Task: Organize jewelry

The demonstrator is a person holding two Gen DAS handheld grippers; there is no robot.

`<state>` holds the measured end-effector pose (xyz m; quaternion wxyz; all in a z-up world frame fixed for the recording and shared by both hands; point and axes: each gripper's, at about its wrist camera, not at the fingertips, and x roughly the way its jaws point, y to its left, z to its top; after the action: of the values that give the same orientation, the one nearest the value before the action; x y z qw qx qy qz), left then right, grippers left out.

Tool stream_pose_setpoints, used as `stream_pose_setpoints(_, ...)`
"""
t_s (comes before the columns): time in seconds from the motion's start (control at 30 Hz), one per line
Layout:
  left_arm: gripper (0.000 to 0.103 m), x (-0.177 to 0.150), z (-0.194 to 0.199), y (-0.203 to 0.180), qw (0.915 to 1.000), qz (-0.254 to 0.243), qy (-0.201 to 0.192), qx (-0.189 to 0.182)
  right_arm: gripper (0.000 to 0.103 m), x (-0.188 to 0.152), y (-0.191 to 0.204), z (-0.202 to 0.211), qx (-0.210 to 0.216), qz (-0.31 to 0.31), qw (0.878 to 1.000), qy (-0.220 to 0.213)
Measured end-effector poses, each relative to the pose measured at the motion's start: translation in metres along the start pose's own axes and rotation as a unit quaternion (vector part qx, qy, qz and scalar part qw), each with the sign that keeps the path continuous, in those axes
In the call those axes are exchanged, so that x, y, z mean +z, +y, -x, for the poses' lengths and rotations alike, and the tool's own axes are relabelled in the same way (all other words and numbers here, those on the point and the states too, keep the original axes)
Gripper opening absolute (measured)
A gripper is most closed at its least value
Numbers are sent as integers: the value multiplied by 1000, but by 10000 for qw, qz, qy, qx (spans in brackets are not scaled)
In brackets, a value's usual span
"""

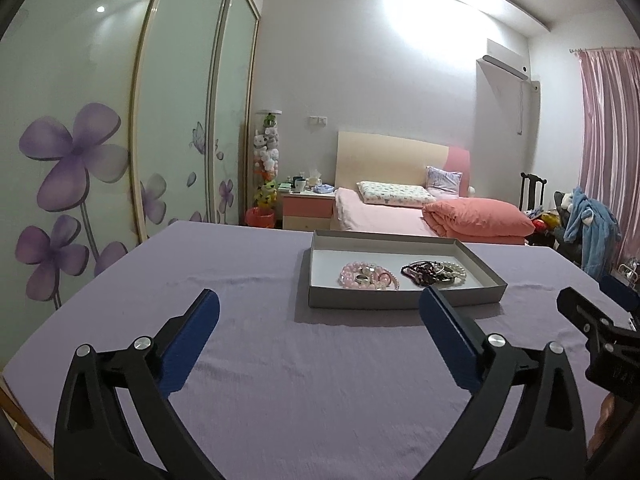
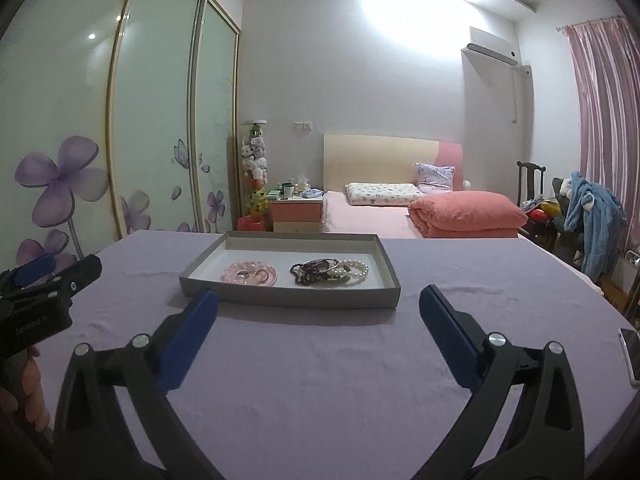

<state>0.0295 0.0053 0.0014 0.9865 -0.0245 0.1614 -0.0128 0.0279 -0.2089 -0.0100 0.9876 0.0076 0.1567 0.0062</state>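
Observation:
A shallow grey tray (image 1: 400, 300) (image 2: 280, 294) sits on the purple-covered table. In it lie a pile of pink bead bracelets with rings (image 1: 366, 276) (image 2: 250, 273) on the left and a pile of dark and white pearl bracelets (image 1: 434, 273) (image 2: 330, 272) on the right. My left gripper (image 1: 318, 300) is open and empty, short of the tray's near edge. My right gripper (image 2: 318, 300) is open and empty, also short of the tray. Each gripper shows at the edge of the other's view.
The purple tablecloth (image 1: 280, 360) covers the table. A white phone (image 2: 632, 354) lies at the table's right edge. Beyond the table are a pink bed (image 1: 440, 212), a nightstand (image 1: 308, 210), wardrobe doors (image 1: 80, 160) and a chair with clothes (image 1: 588, 224).

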Motion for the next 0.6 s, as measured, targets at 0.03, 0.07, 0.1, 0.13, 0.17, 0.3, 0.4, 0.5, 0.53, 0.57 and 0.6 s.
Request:
stream_pose_setpoints(0.03,101,0,0,-2,10000,-11,-5,7,99,-1,-1,1,-1,-20,10000,-10)
stream_pose_setpoints(0.07,101,0,0,-2,10000,-22,-6,10,99,-1,-3,0,10,-55,10000,-17)
stream_pose_setpoints(0.1,101,0,0,-2,10000,-53,-14,18,99,-1,-4,0,12,-85,10000,-18)
stream_pose_setpoints(0.13,101,-1,0,-2,10000,-81,-20,30,99,-2,-5,1,8,-110,9999,-16)
stream_pose_setpoints(0.17,101,-3,2,-4,9999,-95,-28,34,99,-3,-6,1,5,-143,9999,-10)
stream_pose_setpoints(0.3,101,-6,5,-6,9999,-153,-22,30,99,-5,-7,0,-45,-159,9999,-21)
stream_pose_setpoints(0.4,101,-7,4,-7,9998,-174,20,36,99,-5,-6,-1,-43,-160,9999,-16)
stream_pose_setpoints(0.5,101,-7,4,-8,9998,-173,32,35,99,-6,-6,-1,-25,-193,9998,-5)
stream_pose_setpoints(0.53,101,-7,4,-8,9998,-176,26,32,99,-6,-6,-2,-21,-200,9998,0)
stream_pose_setpoints(0.57,101,-7,4,-8,9998,-177,24,34,99,-6,-6,-2,-20,-205,9998,7)
stream_pose_setpoints(0.6,101,-7,4,-8,9998,-175,23,38,99,-6,-6,-3,-16,-212,9998,13)
